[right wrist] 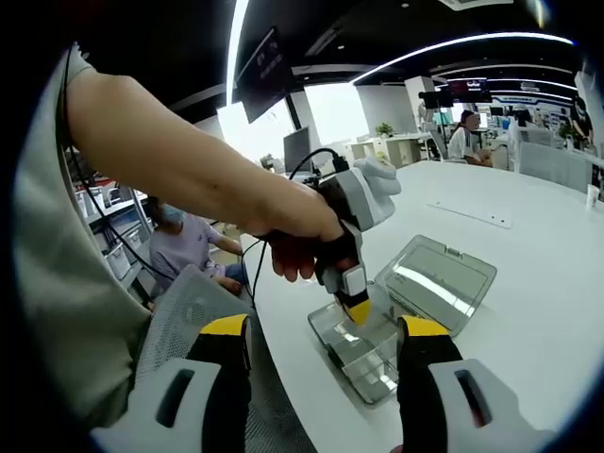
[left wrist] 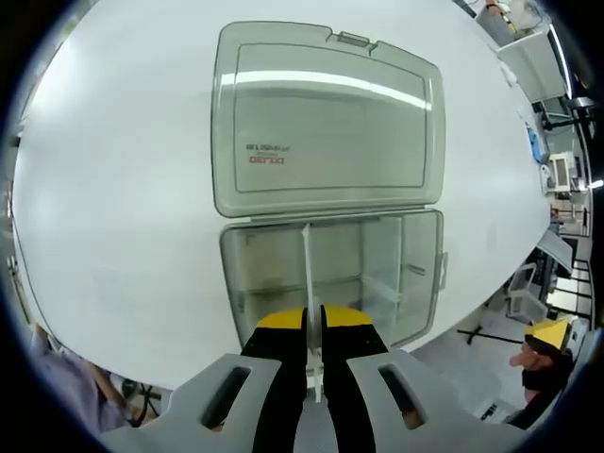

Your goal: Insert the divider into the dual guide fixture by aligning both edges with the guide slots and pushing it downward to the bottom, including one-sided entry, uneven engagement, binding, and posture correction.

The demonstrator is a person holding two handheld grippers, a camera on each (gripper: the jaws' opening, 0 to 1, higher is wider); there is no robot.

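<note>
Left gripper pinches the thin clear divider between nearly closed jaws, edge-on over the open plastic box on the white table, its far end down inside the tray. Risk now: one edge catching its slot first, then tilting and jamming. Right gripper hangs wide open, empty, well back. Lid lettering, red and grey, reads reversed, unreadable.

White table; bright window; ceiling light strips; possibly monitors beyond.
</note>
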